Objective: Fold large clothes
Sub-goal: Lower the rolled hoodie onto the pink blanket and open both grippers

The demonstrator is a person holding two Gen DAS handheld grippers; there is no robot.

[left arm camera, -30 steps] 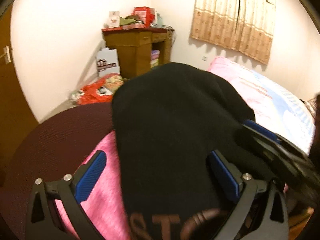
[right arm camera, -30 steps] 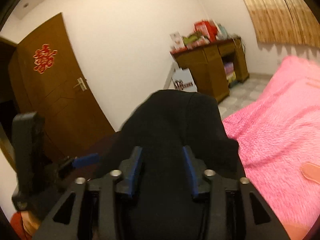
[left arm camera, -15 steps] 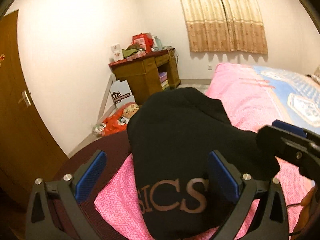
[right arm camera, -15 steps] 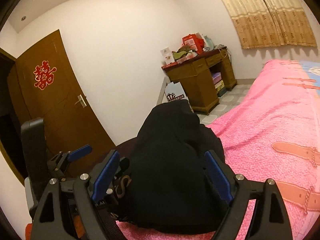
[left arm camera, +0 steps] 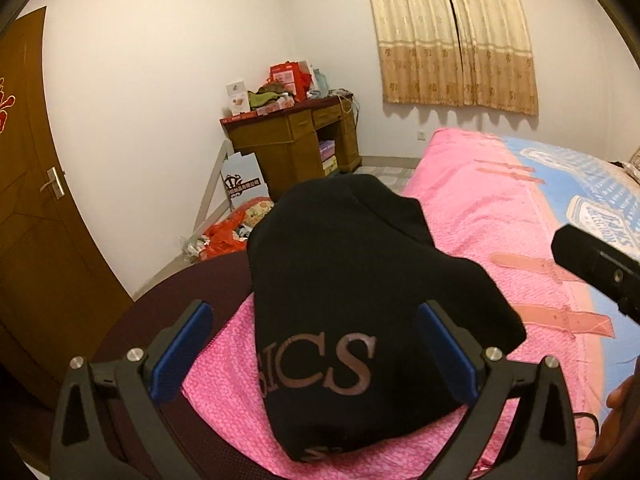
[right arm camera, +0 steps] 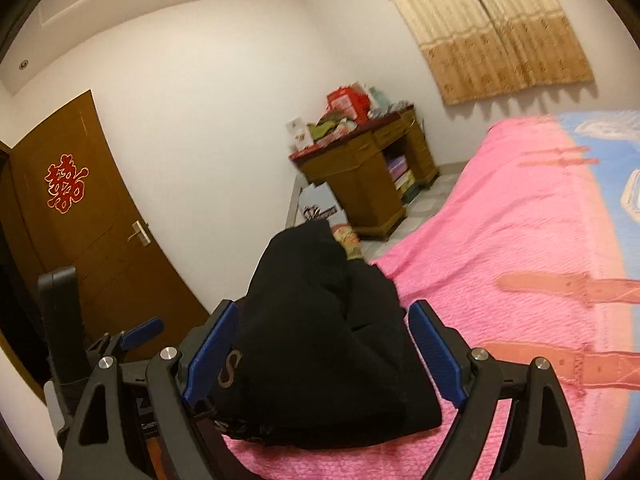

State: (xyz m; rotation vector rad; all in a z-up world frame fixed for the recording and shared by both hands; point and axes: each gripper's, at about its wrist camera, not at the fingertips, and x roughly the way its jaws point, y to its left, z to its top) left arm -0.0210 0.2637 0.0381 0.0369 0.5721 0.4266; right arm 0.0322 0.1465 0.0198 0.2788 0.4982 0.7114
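Note:
A black garment (left arm camera: 352, 288) with brown letters "SICS" lies folded in a bundle on the corner of the pink bedspread (left arm camera: 492, 220). It also shows in the right wrist view (right arm camera: 320, 344). My left gripper (left arm camera: 316, 352) is open and empty, its blue pads either side of the bundle, just above it. My right gripper (right arm camera: 324, 356) is open and empty, also hovering over the bundle. The left gripper shows at the lower left of the right wrist view (right arm camera: 136, 332); the right gripper's body is at the right edge of the left wrist view (left arm camera: 596, 268).
A wooden desk (left arm camera: 296, 148) piled with boxes stands in the far corner, with a white box (left arm camera: 244, 184) and orange bags (left arm camera: 224, 240) on the floor beside it. A brown door (right arm camera: 80, 232) is at left. Curtains (left arm camera: 452, 32) hang on the far wall.
Both grippers have opened and let go of the black garment, which has come to rest on the bed. Both have drawn back and up from it.

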